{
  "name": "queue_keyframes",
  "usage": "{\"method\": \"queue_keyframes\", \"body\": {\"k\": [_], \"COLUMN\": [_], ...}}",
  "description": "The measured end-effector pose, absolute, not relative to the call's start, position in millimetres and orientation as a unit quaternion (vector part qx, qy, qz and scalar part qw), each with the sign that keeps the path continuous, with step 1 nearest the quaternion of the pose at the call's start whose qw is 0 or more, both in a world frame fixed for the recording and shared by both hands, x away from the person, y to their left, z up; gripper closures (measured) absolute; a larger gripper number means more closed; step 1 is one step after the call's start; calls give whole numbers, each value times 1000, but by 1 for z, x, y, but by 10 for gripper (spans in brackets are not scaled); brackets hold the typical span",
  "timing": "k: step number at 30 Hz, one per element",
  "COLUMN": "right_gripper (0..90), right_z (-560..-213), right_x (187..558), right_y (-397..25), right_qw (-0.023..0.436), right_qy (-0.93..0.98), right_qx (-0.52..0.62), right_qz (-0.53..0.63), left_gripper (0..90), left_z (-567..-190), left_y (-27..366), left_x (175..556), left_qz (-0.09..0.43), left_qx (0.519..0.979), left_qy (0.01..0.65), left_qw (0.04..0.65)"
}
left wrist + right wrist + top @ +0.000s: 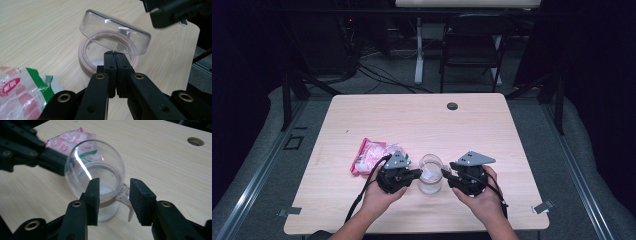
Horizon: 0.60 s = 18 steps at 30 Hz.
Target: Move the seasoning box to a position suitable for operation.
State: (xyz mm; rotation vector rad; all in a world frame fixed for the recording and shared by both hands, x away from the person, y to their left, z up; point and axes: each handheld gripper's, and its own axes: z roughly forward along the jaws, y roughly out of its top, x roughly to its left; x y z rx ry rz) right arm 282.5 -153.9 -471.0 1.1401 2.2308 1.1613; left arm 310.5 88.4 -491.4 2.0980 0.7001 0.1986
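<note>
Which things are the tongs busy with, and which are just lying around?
Busy with:
- clear jar, with white stuff inside
- its flip lid, standing tilted open
- left tongs, shut at the jar's rim
- right tongs, open around the jar's handle

Just lying around:
- pink and white packet beside the left hand
- wooden table
- folding chair behind the table

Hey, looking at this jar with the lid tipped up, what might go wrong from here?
1. The clear lid stands tilted above the jar; the left gripper is shut at its edge, so a slip may drop it.
2. The right gripper is open around the jar's handle, not clamped, so the jar may tip or slide and spill the white stuff inside.
3. The snack bag lies close beside the left hand and may get pushed.
</note>
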Motion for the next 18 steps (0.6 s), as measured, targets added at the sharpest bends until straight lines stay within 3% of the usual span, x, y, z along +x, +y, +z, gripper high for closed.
{"method": "queue_keyframes", "body": {"k": [10,18], "right_gripper": [522,573], "right_z": [-478,-484], "right_x": [269,268], "right_y": [-143,-137], "right_qw": [203,227], "right_qy": [816,819], "right_qx": [372,363], "right_qz": [394,383], "left_gripper": [762,739], "left_z": [-480,-479], "left_y": [80,79], "left_x": [311,312], "left_qz": [100,103], "left_qx": [835,833], "left_qy": [280,277], "left_qw": [462,467]}}
